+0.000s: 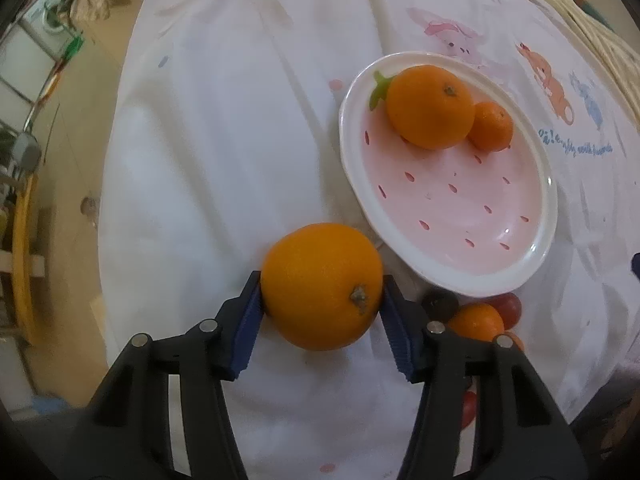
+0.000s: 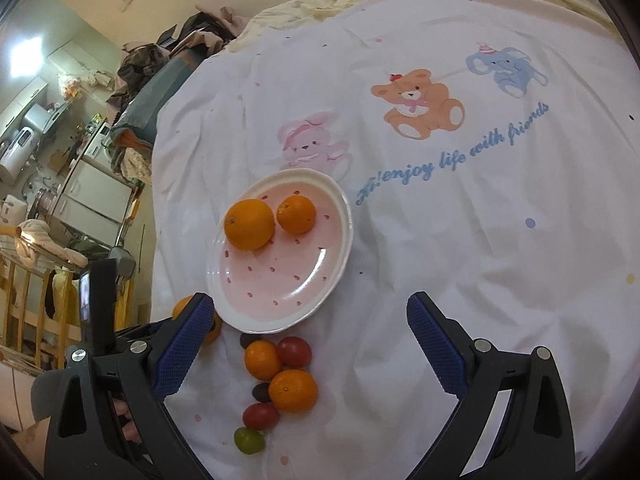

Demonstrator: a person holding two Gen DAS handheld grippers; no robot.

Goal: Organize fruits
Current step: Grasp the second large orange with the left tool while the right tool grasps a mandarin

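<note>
Sitting round, bright, stem-up: orange (image 1: 322, 286).

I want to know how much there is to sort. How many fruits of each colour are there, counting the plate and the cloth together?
Orange fruits: 5
Red fruits: 2
Dark fruits: 2
Green fruit: 1
Total: 10

2 oranges (image 2: 249, 224) on plate (image 2: 320, 300), R gripper (image 2: 310, 344) open
</note>
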